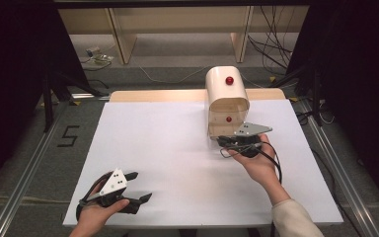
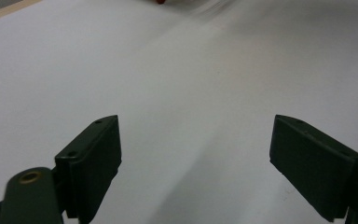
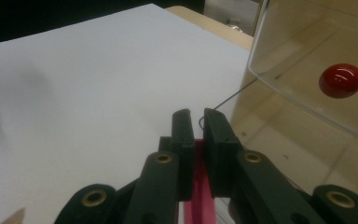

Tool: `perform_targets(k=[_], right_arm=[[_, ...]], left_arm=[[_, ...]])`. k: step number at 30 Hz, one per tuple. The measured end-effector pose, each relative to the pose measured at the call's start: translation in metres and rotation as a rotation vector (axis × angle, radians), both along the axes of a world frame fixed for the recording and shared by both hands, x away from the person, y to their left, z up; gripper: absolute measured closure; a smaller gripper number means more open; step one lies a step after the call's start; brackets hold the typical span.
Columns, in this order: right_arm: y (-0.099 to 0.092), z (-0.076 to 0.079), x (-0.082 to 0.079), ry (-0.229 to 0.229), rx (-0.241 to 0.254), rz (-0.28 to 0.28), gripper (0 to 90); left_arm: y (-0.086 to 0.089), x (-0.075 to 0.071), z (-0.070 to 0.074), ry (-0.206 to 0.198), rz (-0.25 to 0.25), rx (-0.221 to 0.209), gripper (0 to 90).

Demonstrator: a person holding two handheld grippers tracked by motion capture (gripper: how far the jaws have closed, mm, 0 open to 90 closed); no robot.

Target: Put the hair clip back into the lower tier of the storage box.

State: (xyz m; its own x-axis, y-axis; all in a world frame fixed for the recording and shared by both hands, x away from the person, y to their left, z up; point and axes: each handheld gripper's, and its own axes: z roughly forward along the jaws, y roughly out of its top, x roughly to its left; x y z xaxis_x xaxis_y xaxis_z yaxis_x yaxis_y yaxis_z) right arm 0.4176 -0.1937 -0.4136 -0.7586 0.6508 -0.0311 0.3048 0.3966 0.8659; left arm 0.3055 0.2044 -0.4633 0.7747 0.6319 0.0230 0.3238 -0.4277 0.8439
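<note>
A cream bread box (image 1: 225, 96) with a rounded top stands at the table's far right. It carries a red knob (image 1: 229, 80), and its clear panel (image 3: 303, 42) and knob (image 3: 340, 80) show in the right gripper view. My right gripper (image 1: 221, 142) sits at the box's front lower corner. In its own view the right gripper (image 3: 199, 122) has its jaws drawn nearly together, and a thin red piece (image 3: 196, 196) sits in the slit between them. A fine wire runs from the jaw tips to the panel. My left gripper (image 1: 143, 185) rests open near the front left edge, and in its own view the left gripper (image 2: 200, 156) holds nothing.
A white board (image 1: 163, 143) covers the table, with a wooden strip (image 1: 153, 96) along its far edge. Dark curtains, metal rails and floor cables surround the table. The right gripper's cable (image 1: 275, 160) loops beside the wrist.
</note>
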Motion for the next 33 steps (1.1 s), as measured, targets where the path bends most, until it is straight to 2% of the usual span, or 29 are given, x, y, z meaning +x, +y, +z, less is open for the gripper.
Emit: perform_targets(k=[21, 33], right_arm=[[-0.007, 0.002, 0.006, -0.008, -0.001, -0.025, 84.0], [-0.011, 0.005, 0.014, -0.019, -0.035, -0.033, 83.9]], left_arm=[[0.001, 0.000, 0.000, 0.003, 0.003, -0.004, 16.4], [0.001, 0.001, 0.000, 0.002, 0.001, -0.003, 16.4]])
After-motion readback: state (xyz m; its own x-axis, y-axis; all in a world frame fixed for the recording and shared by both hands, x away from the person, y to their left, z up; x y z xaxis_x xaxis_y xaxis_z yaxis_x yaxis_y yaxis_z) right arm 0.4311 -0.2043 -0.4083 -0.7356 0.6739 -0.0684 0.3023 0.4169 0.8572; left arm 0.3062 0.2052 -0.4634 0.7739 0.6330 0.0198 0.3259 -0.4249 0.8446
